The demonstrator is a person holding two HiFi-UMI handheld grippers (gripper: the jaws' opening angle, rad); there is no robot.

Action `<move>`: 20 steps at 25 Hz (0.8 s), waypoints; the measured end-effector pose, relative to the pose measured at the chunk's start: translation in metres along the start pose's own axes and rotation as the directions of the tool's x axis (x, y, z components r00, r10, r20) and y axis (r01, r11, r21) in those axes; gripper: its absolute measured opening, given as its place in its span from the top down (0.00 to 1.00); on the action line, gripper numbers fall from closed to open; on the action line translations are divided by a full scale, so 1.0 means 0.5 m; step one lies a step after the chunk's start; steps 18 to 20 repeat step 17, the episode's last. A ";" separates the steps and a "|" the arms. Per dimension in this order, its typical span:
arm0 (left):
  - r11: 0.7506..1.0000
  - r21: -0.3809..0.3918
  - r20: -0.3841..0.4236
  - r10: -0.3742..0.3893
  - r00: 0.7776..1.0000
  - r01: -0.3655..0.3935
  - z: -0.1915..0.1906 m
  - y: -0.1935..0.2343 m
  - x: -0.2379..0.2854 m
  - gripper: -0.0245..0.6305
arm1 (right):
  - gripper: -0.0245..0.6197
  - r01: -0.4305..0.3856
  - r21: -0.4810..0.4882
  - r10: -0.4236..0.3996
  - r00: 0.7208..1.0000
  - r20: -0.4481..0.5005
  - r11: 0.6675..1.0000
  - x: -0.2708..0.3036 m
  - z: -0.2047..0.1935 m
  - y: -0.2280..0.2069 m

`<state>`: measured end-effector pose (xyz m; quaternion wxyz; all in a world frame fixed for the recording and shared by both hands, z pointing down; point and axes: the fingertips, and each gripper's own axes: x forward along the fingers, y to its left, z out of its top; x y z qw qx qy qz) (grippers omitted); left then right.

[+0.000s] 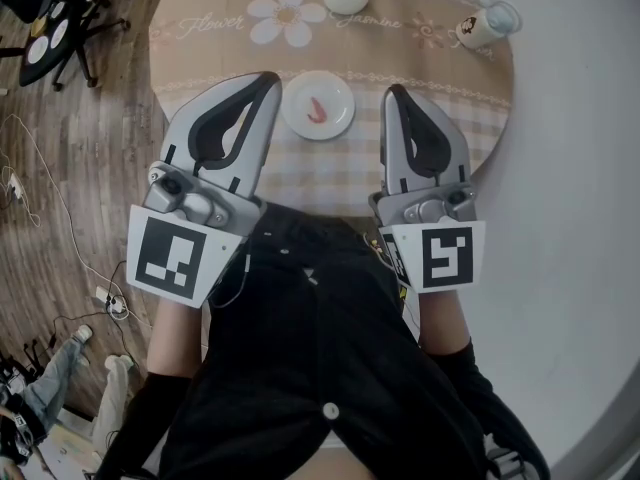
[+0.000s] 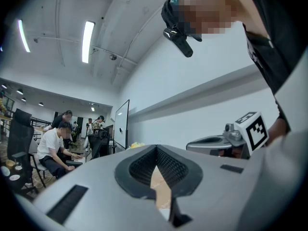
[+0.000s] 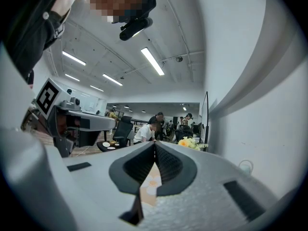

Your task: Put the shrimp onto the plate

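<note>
The camera on my head looks steeply down from well above onto the round table with a beige checked cloth (image 1: 330, 173), taking in my grey left gripper (image 1: 268, 78) and grey right gripper (image 1: 394, 91). Each gripper's camera sits low and close behind its own jaws, tilted up past them toward the white ceiling (image 2: 62, 13). Each of these views catches the other gripper at its side. Both share the black head camera (image 2: 177, 32) overhead and the open office (image 2: 72, 129) beyond.
</note>
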<state>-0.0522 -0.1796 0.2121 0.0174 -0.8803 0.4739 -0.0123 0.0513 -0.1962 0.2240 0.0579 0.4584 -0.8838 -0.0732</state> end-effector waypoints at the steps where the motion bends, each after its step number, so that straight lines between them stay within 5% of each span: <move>1: 1.000 0.000 0.000 0.000 1.000 0.000 0.000 0.000 -0.001 0.96 | 0.96 -0.001 -0.001 0.001 1.000 -0.001 1.000 0.000 0.000 0.001; 20: 1.000 0.004 0.001 0.004 1.000 -0.004 0.000 0.005 0.000 0.96 | 0.96 -0.009 0.002 0.010 1.000 -0.008 1.000 0.007 -0.005 0.003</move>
